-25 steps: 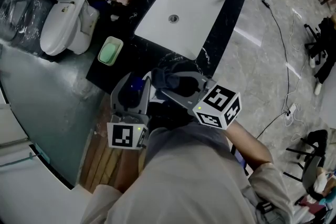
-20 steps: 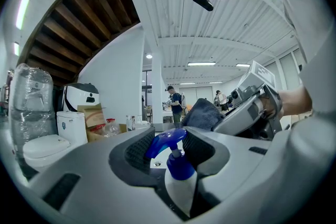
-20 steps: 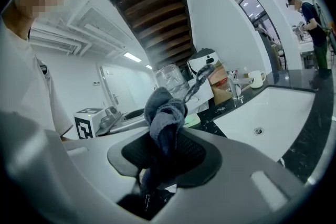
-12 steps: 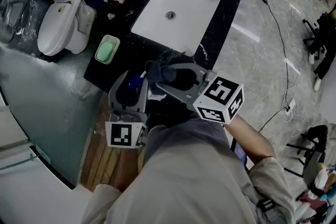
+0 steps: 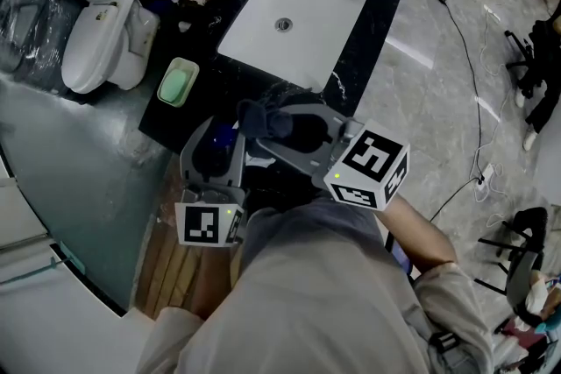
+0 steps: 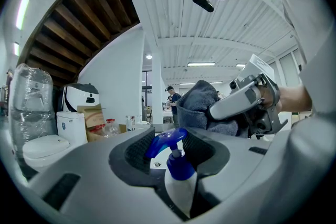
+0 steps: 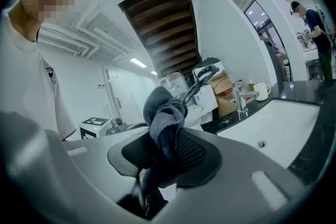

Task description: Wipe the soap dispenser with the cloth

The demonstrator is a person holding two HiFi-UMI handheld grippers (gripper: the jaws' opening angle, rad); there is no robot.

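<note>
Left tongs (image 6: 169,145) clamped on white soap dispenser with blue pump (image 6: 177,186), by near edge of black worktop (image 5: 372,22). Right tongs (image 7: 164,152) clamped on dark grey cloth (image 7: 161,107), just beside. Best: hold bottle steady, sweep cloth lightly round pump.

Ceiling strip lights (image 6: 201,64) lit the room evenly and brightly. The white sink (image 5: 302,4) looked nearly washed out against the glossy black counter (image 5: 377,13). Both gripper views bulged like a fisheye, with dark corners, and the soap dispenser (image 6: 178,176) close to the lens was soft.
</note>
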